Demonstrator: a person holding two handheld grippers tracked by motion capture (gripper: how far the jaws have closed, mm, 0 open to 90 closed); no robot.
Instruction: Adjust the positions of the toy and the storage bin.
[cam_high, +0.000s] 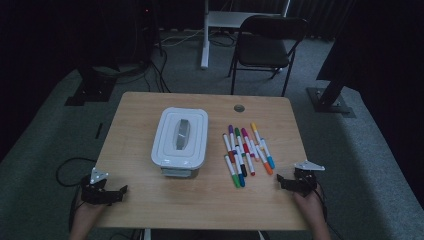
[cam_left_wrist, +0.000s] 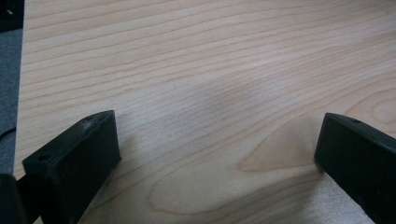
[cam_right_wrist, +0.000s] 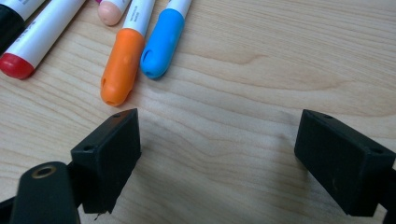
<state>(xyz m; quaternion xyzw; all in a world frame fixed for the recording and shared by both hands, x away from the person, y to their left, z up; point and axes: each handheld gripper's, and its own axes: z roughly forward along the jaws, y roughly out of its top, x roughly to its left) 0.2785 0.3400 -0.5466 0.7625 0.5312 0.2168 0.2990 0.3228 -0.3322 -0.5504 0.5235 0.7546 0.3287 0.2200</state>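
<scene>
Fingers (cam_right_wrist: 345, 163) spread empty, lidded white box (cam_high: 180, 136) shut, contents hidden, markers (cam_high: 246, 149) beside it

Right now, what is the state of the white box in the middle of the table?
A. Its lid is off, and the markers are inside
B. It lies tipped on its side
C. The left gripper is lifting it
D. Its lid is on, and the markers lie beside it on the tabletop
D: in the high view the lid sits on the white box, and the markers lie loose on the table beside it.
</scene>
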